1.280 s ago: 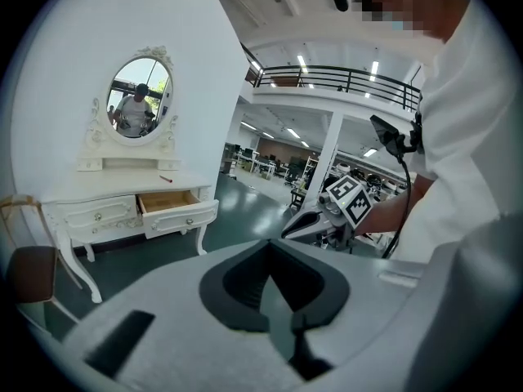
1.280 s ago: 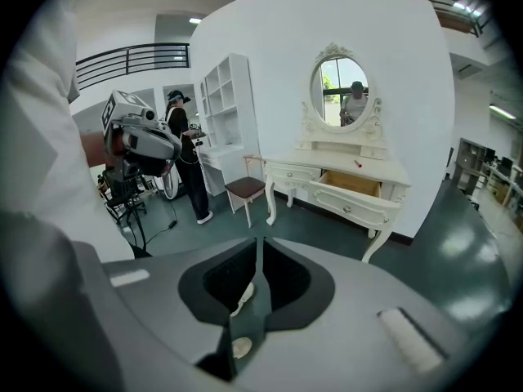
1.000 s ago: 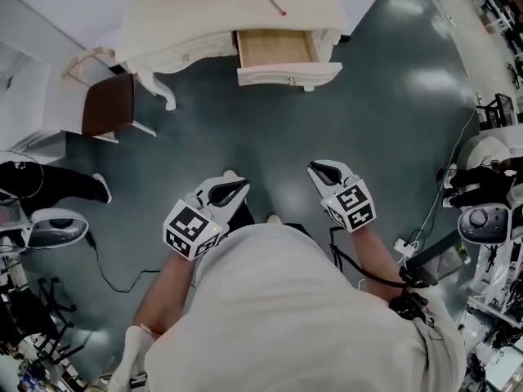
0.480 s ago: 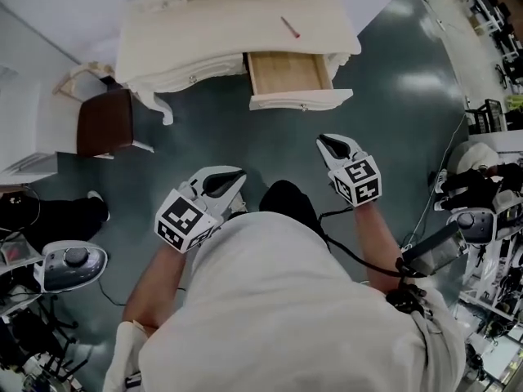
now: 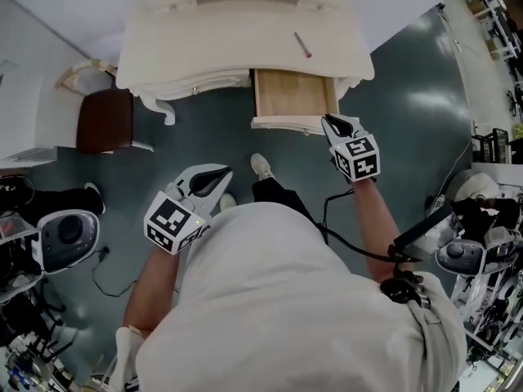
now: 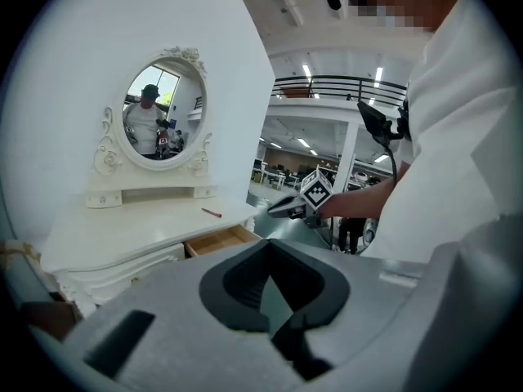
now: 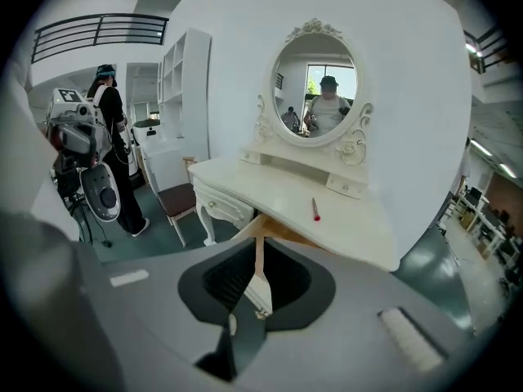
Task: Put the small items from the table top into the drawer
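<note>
Left gripper (image 5: 225, 171) and right gripper (image 5: 328, 121): jaws barely apart, empty; 1 slim red stick (image 5: 303, 44) lies on table (image 5: 204, 47), drawer (image 5: 294, 98) open

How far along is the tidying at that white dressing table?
Done: the drawer stands open. In hand: nothing; left claw and right claw are empty, the right's jaws having just opened slightly. Left: the small red item on the table top must go in.
</note>
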The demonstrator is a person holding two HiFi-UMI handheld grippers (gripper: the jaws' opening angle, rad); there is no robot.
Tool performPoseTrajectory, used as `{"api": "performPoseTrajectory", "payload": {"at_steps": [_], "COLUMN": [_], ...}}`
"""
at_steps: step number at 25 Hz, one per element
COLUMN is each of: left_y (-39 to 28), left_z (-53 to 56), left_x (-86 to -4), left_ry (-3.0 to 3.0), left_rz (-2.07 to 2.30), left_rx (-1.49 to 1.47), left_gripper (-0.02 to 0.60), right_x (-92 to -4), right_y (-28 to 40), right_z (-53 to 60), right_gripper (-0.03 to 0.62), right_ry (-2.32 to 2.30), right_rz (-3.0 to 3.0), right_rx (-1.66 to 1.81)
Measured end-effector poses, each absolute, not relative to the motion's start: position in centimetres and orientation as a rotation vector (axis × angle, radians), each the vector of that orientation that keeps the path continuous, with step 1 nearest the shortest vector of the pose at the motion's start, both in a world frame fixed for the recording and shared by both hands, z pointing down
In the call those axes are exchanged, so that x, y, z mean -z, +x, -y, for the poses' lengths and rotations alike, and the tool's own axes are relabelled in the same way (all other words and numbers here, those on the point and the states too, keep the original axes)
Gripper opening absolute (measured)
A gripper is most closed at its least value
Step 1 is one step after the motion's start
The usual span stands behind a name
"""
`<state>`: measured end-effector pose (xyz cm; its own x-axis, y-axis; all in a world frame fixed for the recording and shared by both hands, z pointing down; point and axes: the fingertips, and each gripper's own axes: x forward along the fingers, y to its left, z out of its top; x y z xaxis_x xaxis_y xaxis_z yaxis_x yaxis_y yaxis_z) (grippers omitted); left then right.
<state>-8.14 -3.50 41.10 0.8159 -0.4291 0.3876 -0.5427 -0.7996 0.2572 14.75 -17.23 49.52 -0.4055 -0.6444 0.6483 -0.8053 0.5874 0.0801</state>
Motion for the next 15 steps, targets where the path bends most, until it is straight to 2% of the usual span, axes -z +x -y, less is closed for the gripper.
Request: {"api": "performPoseTrajectory", "payload": {"at_steps": [8,15], "left_y": [-4.1,-1.2], "left_z": [11.4,16.5], "left_x": [-40.8,-40.9], "left_ry": [2.598,2.546], "left_rz": [0.869,0.948], "left_rx": [-0.449,-0.472], "left_gripper": [0.002,0.002], "right_x": [-53.1,-56.0], "right_y": [18.5,19.0], "right_z": [28.8,37.1], "right_gripper": [0.055,0.062], "right_ry": [1.086,1.036], "right_rz": [2.18,2.204], "right_rx": [-0.35,-0.383]}}
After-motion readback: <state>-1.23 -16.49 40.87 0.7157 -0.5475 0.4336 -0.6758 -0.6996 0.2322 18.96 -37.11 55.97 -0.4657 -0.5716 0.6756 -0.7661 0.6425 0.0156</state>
